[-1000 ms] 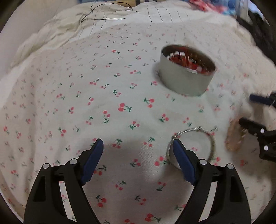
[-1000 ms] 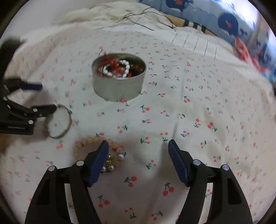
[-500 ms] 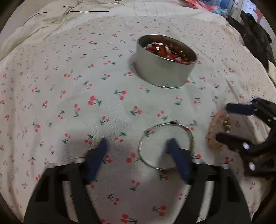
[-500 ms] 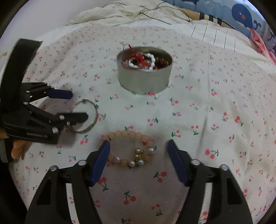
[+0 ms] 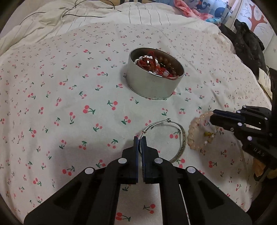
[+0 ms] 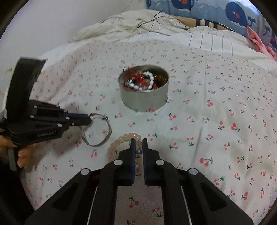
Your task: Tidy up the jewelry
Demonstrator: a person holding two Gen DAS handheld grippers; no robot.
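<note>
A thin silver bangle point(image 5: 182, 138) lies on the cherry-print sheet point(image 5: 69, 90). My left gripper point(image 5: 140, 140) is shut on the bangle's near-left rim. Just right of it sits a peach bead bracelet point(image 5: 192, 138) with small pearl and gold charms. In the right wrist view my right gripper point(image 6: 138, 141) is shut on that bracelet point(image 6: 119, 139) at its charm side, and the left gripper point(image 6: 89, 119) pinches the bangle point(image 6: 105, 138) from the left. A round silver tin point(image 5: 152, 88), also in the right wrist view point(image 6: 143, 100), stands beyond both, holding red cord, white beads and brown beads.
A rumpled cream duvet point(image 5: 77, 22) with a black cable point(image 5: 83, 14) lies behind the tin. Dark clothing point(image 5: 247, 46) sits at the far right edge of the bed. Blue whale-print bedding point(image 6: 233, 12) lies at the back. A hand point(image 6: 24, 155) holds the left gripper.
Both grippers went from wide open to shut, the left on the bangle's rim, the right on the bead bracelet. Both views tilted further down toward the jewelry.
</note>
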